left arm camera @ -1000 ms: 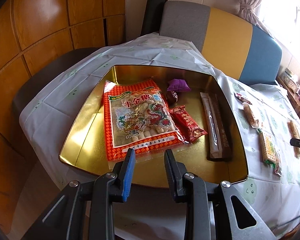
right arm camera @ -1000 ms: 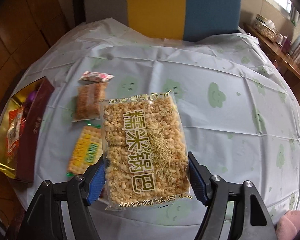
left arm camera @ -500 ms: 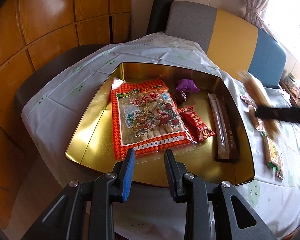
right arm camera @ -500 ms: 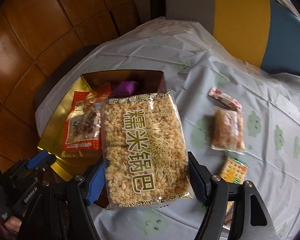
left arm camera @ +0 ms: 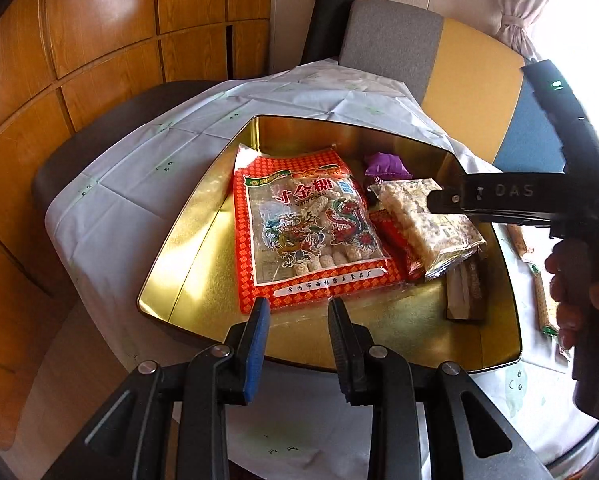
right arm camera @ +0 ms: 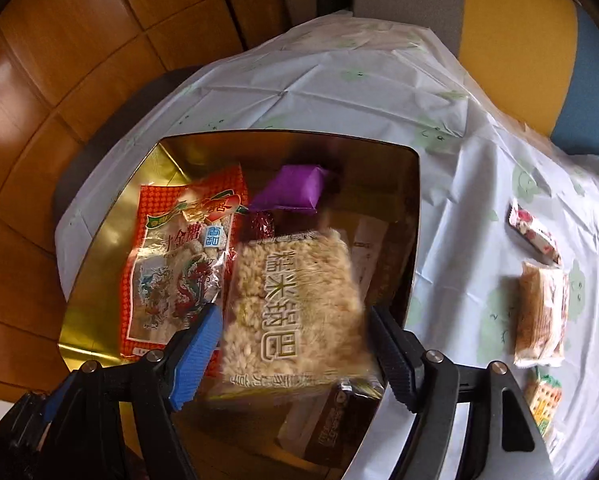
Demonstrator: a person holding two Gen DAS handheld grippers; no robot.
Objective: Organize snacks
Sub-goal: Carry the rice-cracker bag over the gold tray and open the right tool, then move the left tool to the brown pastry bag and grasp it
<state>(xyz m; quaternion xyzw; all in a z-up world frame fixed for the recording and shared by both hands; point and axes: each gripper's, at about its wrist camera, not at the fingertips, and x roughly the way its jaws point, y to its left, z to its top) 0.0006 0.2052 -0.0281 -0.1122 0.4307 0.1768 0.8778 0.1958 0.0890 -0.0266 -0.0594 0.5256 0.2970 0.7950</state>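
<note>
The rice-crisp packet (right arm camera: 295, 308) lies tilted inside the gold tin (left arm camera: 203, 224), atop the small red packet (left arm camera: 395, 240) and beside the large red candy bag (left arm camera: 311, 232). It sits between the right gripper (right arm camera: 295, 344) fingers, blurred; the blue pad stands just clear of its edge, the jaws wide. The left gripper (left arm camera: 299, 320) hovers at the tin's near rim, partly open and empty.

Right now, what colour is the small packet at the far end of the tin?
Purple packet, plain; clearest in the right wrist view.
</note>
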